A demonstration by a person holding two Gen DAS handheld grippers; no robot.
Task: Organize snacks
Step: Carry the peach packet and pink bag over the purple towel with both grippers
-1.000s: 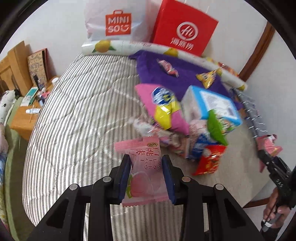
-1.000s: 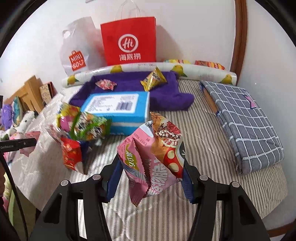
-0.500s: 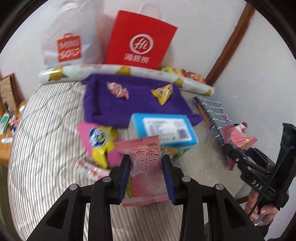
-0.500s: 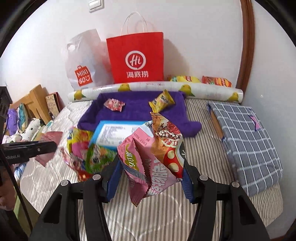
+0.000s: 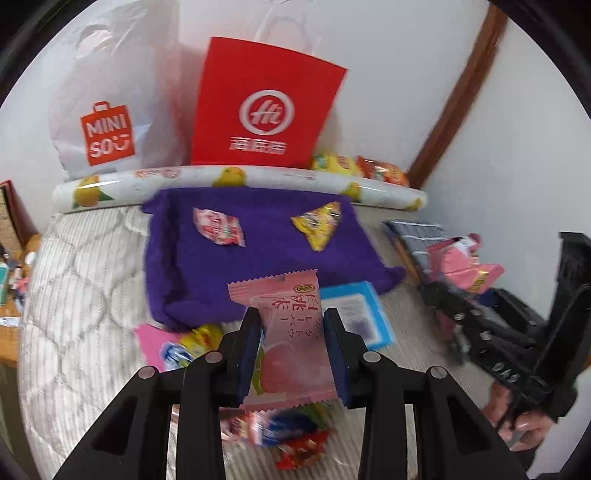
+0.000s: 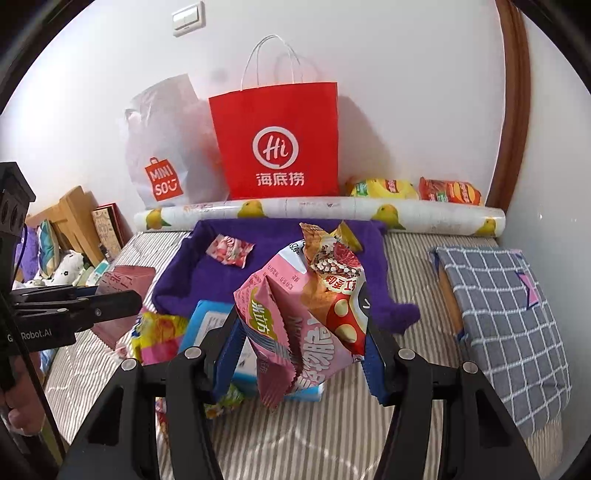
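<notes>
White wall (image 6: 406, 74) standing behind, carrying a light switch (image 6: 189, 17). Brown wooden trim (image 6: 511, 110) running up the right corner. Striped bed (image 6: 332, 435) lying below, evenly lit. Wooden furniture (image 6: 75, 214) sitting at left beside the bed.

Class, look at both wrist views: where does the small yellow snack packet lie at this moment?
The yellow snack packet lies on the purple towel, toward its right side in the left wrist view, across from the red-and-white packet and below the fruit-print roll.
</notes>
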